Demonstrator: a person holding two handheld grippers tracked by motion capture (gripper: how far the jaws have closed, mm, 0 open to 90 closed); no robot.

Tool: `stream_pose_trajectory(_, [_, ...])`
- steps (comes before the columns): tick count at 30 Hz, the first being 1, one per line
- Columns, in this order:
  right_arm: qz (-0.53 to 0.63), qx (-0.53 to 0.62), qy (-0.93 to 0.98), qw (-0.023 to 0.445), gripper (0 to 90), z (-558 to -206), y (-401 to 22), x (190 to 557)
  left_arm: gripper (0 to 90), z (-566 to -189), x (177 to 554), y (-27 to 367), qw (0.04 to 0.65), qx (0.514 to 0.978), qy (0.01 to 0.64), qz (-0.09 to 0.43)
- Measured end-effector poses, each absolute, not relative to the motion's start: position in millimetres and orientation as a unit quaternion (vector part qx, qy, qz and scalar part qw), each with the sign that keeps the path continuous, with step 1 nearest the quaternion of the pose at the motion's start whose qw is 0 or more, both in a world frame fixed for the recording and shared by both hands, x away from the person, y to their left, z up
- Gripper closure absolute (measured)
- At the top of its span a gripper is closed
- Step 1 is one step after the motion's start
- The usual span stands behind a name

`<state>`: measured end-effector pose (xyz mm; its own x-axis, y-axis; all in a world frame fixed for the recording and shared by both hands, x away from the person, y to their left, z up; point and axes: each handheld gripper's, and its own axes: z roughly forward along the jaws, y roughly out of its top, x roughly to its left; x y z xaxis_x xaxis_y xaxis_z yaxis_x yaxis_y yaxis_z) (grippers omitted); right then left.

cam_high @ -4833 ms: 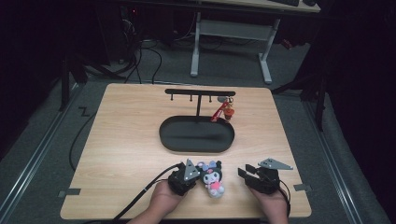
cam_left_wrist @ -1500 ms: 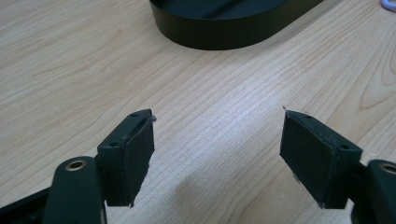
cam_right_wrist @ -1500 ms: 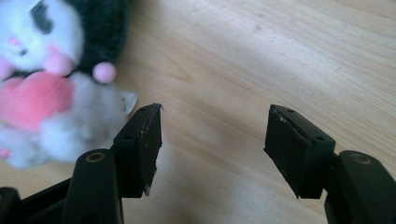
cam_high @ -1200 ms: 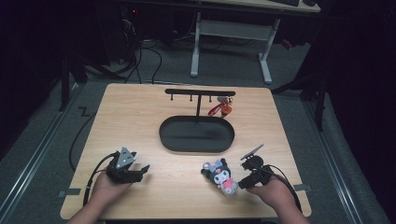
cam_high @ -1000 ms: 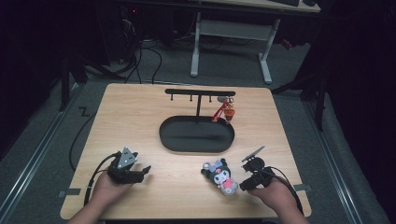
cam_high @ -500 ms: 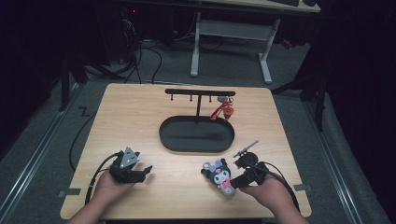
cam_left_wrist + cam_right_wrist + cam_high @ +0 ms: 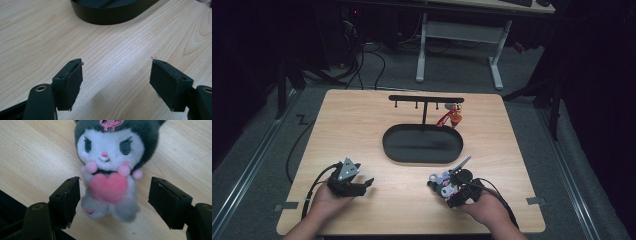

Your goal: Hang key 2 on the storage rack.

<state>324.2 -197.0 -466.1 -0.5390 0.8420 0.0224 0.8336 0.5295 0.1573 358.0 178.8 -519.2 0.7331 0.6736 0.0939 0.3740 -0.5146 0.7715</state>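
A: where's the plush toy [image 7: 110, 172]?
B: near side of the black tray [image 7: 422, 145], lying between the right gripper [image 7: 113, 202]'s spread jaws, ungripped. Left gripper [image 7: 116, 83] gapes over bare wood too.

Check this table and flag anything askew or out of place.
Little stands out. The plush toy lies flat on the table between the open right tongs, off the black tray. One red charm hangs from the rack. The left tongs are open over bare wood.

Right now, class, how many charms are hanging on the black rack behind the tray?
1: a red charm hangs near the right end of the rack, above the tray's far rim. The other pegs look bare.
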Motion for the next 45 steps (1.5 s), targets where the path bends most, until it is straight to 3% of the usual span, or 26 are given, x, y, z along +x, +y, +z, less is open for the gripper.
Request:
stream_pose_trajectory(18, [0.054,0.471,0.88,0.026,30.5,-487.3,-192.6,324.1,27.0,-520.0,357.8,176.9,0.382,0.852,0.304,0.189])
stream_pose_trajectory(24, [0.045,0.467,0.882,0.033,36.6,-492.7,-188.7,325.2,27.1,-520.1,357.5,176.7,0.382,0.852,0.302,0.19])
stream_pose_trajectory(28, [0.051,0.467,0.882,0.032,45.7,-490.3,-189.2,327.6,27.1,-520.1,357.6,176.9,0.382,0.852,0.302,0.189])
stream_pose_trajectory(45, [0.059,0.482,0.874,0.027,48.1,-461.8,-193.6,332.2,27.0,-520.2,357.3,177.0,0.382,0.852,0.303,0.189])
